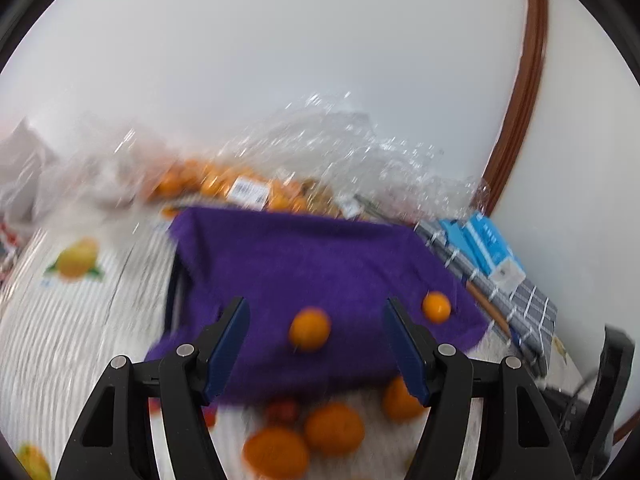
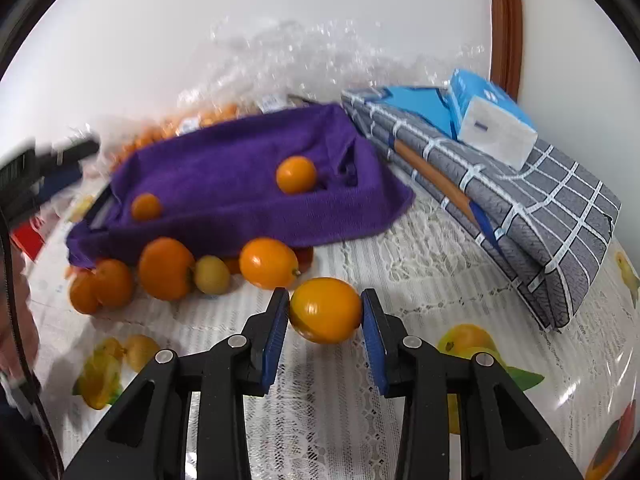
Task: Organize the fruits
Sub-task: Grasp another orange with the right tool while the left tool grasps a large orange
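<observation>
A purple cloth (image 2: 240, 184) covers a box-like container on the table; it also shows in the left wrist view (image 1: 304, 264). Two small oranges (image 2: 296, 174) (image 2: 146, 206) rest on it. My right gripper (image 2: 325, 314) is shut on a yellow-orange fruit (image 2: 325, 310) just above the tablecloth. Several oranges (image 2: 166, 268) and one greenish fruit (image 2: 212, 274) lie in front of the cloth. My left gripper (image 1: 316, 344) is open and empty above the cloth, with an orange (image 1: 310, 328) between its fingers but lower. That view is blurred.
A clear plastic bag of oranges (image 2: 208, 120) lies behind the cloth. A folded grey checked cloth (image 2: 520, 208) with a blue tissue pack (image 2: 492, 116) sits at the right. The table has a lace, fruit-printed cover (image 2: 400, 260). A wall stands behind.
</observation>
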The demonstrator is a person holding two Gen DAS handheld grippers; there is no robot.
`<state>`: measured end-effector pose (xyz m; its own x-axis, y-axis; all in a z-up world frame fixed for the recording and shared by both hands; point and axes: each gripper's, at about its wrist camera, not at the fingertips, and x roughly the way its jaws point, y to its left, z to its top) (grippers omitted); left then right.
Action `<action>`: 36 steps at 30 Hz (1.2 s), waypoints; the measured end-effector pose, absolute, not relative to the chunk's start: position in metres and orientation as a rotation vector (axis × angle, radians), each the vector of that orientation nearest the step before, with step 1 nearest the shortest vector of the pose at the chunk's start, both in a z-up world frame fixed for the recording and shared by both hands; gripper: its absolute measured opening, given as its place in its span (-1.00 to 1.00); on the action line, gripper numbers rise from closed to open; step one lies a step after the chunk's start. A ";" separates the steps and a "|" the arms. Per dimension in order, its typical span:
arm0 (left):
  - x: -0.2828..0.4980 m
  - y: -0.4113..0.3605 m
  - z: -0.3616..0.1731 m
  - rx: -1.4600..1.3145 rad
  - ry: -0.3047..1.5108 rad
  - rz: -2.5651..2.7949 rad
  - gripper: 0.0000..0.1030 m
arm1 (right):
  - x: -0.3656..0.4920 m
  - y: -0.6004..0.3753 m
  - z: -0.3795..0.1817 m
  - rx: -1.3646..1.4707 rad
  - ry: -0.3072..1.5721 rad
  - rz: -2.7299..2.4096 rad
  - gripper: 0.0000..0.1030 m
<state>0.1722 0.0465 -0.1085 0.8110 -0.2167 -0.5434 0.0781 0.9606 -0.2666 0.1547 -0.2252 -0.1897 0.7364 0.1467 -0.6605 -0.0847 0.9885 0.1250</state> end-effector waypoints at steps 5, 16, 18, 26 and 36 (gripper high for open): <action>0.134 0.056 -0.131 -0.199 0.669 -0.140 0.28 | 0.153 -0.229 -0.190 0.106 0.735 0.118 -0.29; 0.138 0.052 -0.159 -0.202 0.797 -0.204 0.22 | 0.151 -0.230 -0.188 0.122 0.714 0.121 -0.36; 0.139 0.049 -0.160 -0.191 0.809 -0.201 0.11 | 0.152 -0.230 -0.188 0.119 0.713 0.120 -0.36; 0.143 0.053 -0.165 -0.223 0.834 -0.206 -0.26 | 0.162 -0.218 -0.199 0.050 0.809 0.130 -0.21; 0.127 0.059 -0.149 -0.234 0.716 -0.222 -0.26 | 0.144 -0.224 -0.187 0.073 0.696 0.150 -0.31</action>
<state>0.1265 0.0587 -0.1492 0.7332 -0.2791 -0.6202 0.1202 0.9508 -0.2857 0.1440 -0.2236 -0.1868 0.7574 0.1618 -0.6325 -0.1130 0.9867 0.1171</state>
